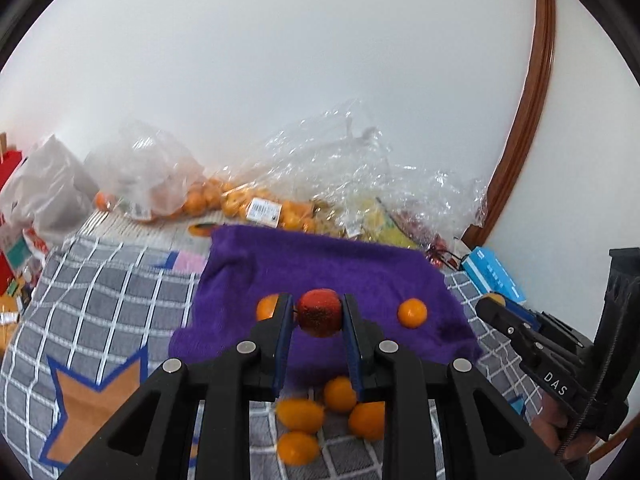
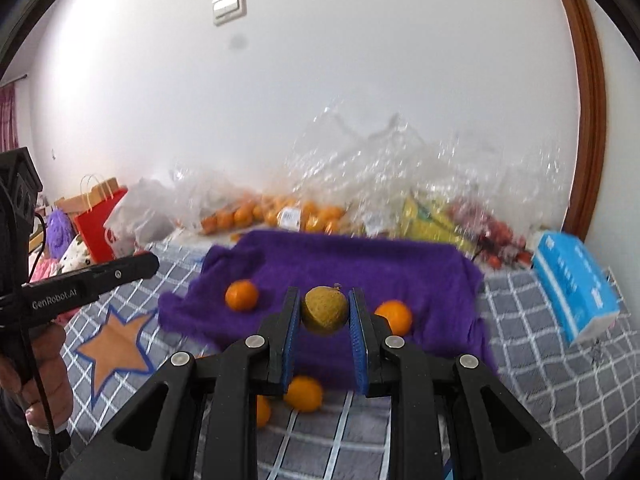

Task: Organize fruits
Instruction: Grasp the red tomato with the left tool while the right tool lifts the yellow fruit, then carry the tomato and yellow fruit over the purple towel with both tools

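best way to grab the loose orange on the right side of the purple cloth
Take the orange across its round middle, coming from above with the fingers on its left and right sides. It sits alone on the purple cloth with bare cloth all round, so either side is free. Both grippers are full now: left gripper holds a red fruit, right gripper a green-brown one.

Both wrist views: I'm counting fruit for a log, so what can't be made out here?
- Left wrist: orange on the purple cloth, half hidden by the left gripper finger, which holds a red fruit.
- Left wrist: loose oranges near the bottom, blurred and partly behind the fingers.
- Right wrist: orange, mostly hidden by the right gripper, which holds a green fruit.
- Both: bagged oranges, blurred under plastic, uncountable.
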Action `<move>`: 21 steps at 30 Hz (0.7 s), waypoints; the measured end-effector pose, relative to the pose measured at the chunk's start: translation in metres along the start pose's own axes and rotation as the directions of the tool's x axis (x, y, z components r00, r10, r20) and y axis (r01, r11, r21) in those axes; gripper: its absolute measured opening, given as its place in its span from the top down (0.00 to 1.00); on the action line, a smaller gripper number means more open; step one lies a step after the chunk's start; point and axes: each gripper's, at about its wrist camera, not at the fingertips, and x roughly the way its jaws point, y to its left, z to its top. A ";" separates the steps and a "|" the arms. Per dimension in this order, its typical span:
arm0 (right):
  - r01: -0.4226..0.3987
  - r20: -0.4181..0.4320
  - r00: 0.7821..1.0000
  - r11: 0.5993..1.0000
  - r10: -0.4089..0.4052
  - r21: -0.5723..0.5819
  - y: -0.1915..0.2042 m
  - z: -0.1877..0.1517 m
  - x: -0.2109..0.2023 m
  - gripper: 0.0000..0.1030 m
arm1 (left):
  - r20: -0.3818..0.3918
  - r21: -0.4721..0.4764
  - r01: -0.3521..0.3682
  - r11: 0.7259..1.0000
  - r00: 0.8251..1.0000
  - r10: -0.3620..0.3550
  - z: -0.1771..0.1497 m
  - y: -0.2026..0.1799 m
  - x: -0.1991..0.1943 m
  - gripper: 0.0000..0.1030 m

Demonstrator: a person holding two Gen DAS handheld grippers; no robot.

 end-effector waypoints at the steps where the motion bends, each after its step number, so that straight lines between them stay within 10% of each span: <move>1: 0.001 0.008 1.000 1.000 -0.001 0.000 -0.002 0.005 0.002 0.77 | 0.006 0.005 0.002 1.000 1.000 -0.002 0.004 -0.003 0.003 0.77; 21: 0.113 -0.113 0.989 0.985 -0.098 0.129 -0.081 -0.013 0.077 0.77 | -0.063 -0.029 0.000 1.000 0.998 -0.002 -0.011 0.012 0.094 0.77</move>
